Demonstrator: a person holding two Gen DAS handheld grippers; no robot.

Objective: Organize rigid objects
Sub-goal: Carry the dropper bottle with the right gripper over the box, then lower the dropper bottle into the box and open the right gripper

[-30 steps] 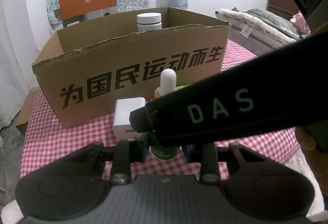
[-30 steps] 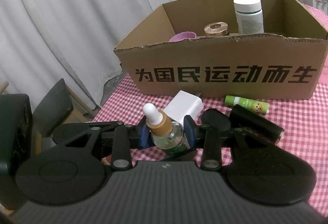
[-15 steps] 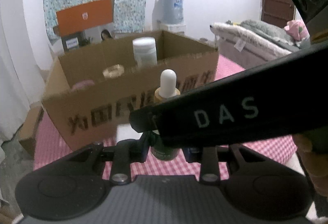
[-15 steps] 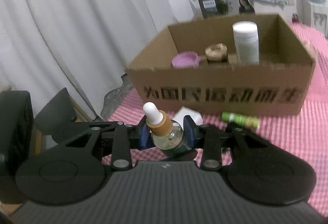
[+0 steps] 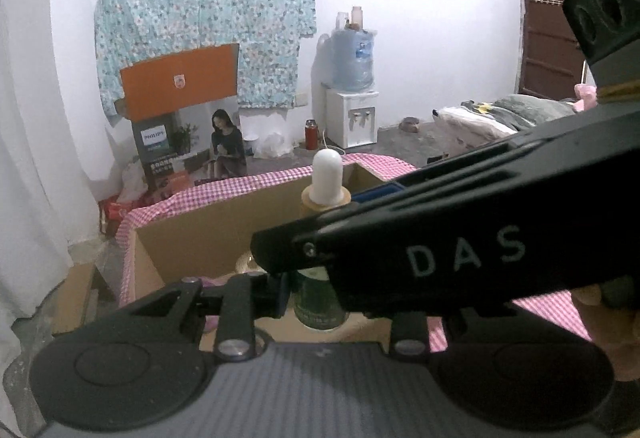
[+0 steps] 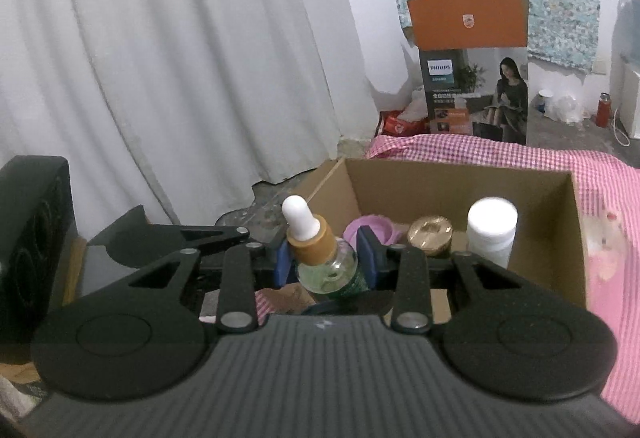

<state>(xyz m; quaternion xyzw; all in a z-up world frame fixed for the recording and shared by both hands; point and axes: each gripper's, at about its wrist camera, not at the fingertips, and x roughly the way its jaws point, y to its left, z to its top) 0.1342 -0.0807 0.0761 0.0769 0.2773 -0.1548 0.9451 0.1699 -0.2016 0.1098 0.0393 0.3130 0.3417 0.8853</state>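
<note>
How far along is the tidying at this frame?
Done: a white-capped jar, gold-lidded tin and purple item sit in the cardboard box. In hand: both hand-held grippers clamp one dropper bottle near the box. Left: releasing it inside; other leftovers aren't visible.

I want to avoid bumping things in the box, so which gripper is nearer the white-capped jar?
Right. The right gripper clamps the dropper bottle just left of the white-capped jar; the left gripper grips the same bottle from farther left.
</note>
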